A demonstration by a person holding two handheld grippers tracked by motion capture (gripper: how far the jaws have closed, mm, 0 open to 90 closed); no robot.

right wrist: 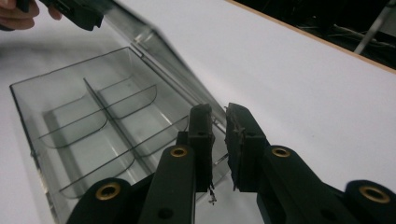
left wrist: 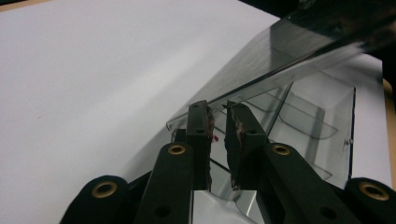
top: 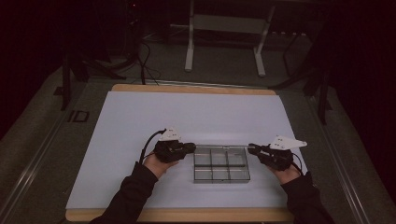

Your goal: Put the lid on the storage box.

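A clear plastic box (top: 221, 167) with several compartments lies on the white mat (top: 140, 121) near the front. Its clear lid (top: 222, 146) stands raised along the far edge. My left gripper (top: 190, 148) is shut on the lid's left end, and my right gripper (top: 252, 148) is shut on its right end. In the left gripper view, the lid (left wrist: 280, 51) slants up from between the jaws of the left gripper (left wrist: 217, 112), over the box (left wrist: 322, 116). In the right gripper view, the lid (right wrist: 159, 51) runs from the right gripper (right wrist: 218, 114) to the left gripper (right wrist: 77, 13), with the box (right wrist: 70, 112) empty below.
The mat covers a wooden table (top: 187, 215) whose edges show at front and back. Beyond the table, a white metal stand (top: 224, 28) and cables (top: 144, 60) sit on the dark floor. A hand (right wrist: 18, 11) holds the far gripper.
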